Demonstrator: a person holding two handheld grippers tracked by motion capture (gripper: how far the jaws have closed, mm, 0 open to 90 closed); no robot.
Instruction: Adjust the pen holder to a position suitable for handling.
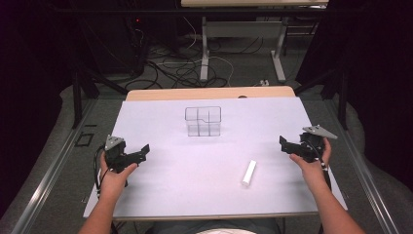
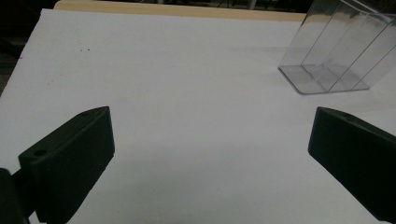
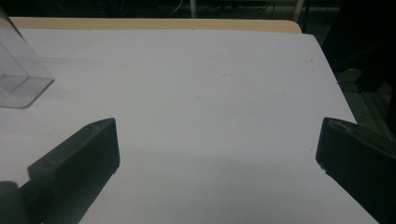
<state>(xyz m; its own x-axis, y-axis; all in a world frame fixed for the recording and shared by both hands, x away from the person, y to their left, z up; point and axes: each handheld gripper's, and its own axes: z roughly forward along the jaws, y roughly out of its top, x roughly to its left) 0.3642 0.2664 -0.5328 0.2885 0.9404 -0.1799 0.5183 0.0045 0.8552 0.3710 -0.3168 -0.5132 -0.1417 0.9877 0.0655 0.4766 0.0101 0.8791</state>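
- Both tongs stand wide open, holding nothing: left gripper [image 1: 144, 150], right gripper [image 1: 283, 142].
- White tube [image 1: 249, 173] lies on the table [image 1: 160, 195], well in front of the clear box [image 1: 203, 121], nearer the right gripper.
- Its long axis runs roughly front to back, slightly slanted; it looks plain, smooth and round.

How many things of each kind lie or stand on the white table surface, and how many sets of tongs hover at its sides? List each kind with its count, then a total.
Clear compartment box: 1
White cylinder: 1
Tongs, left tongs and right tongs, both open and empty: 2
Total: 4
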